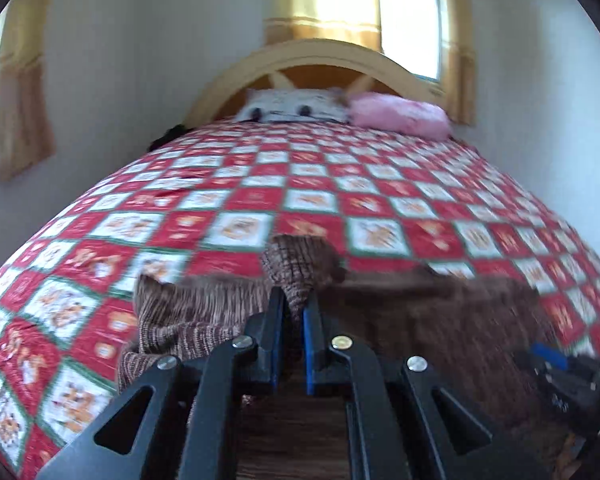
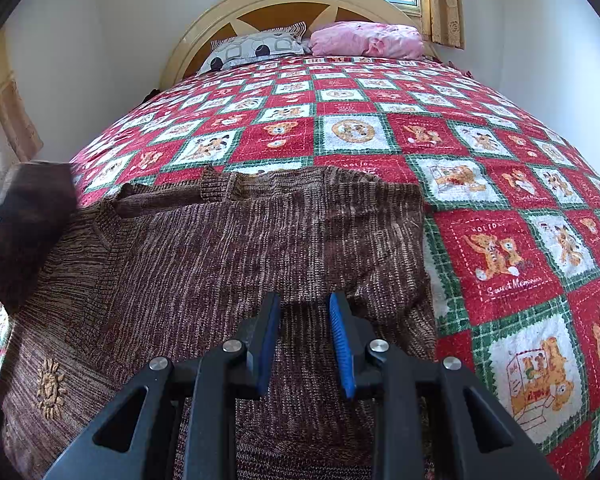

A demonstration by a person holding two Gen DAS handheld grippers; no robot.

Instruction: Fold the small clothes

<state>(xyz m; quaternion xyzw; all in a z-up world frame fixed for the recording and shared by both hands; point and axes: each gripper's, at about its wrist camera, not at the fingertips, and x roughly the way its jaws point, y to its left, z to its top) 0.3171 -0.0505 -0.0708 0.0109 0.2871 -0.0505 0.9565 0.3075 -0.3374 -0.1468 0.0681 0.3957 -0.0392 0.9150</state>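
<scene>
A brown knit sweater lies spread on the red-and-white checked bedspread, at the end farthest from the arched headboard. The left gripper is clamped on a raised fold of the knit. The right gripper sits with its jaws partly apart over the sweater's near edge; whether they pinch it cannot be told. A patterned pillow and a pink pillow rest against the headboard.

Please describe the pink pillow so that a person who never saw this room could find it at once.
Look at the bed with the red checked cover, then at its arched headboard under the window. Two pillows lie there side by side. The pink pillow is the right one; its neighbour, the white pillow, carries dark spots, while this one is plain pink.
</scene>
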